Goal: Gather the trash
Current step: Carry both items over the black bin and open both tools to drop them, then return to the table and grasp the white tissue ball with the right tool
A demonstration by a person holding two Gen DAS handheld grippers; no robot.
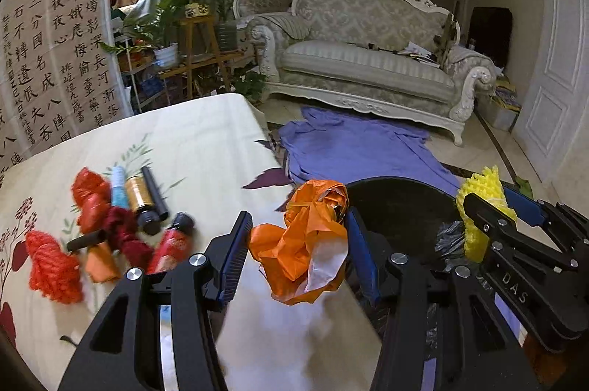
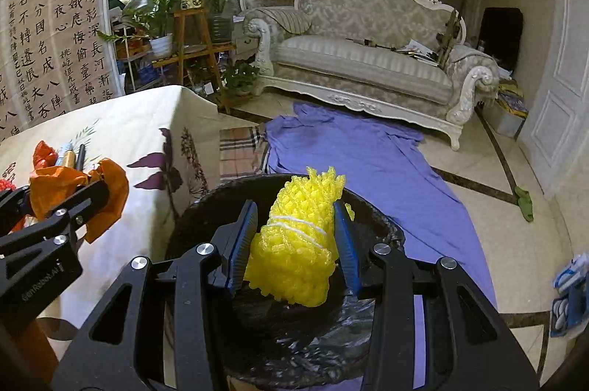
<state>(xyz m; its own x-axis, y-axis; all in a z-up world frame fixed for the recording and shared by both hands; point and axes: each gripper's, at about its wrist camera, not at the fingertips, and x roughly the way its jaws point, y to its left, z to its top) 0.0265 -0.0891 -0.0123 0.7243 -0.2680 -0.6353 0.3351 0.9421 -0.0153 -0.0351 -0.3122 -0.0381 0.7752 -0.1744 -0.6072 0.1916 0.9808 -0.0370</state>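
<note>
My left gripper is shut on a crumpled orange plastic bag and holds it over the table's right edge, beside the black lined bin. My right gripper is shut on a yellow foam net and holds it above the bin's mouth. The yellow net and right gripper also show at the right in the left wrist view. The orange bag shows at the left in the right wrist view.
On the floral tablecloth lie red nets, a dark red yarn bundle, a blue tube, a gold bottle and a black pen. A purple cloth covers the floor before a white sofa.
</note>
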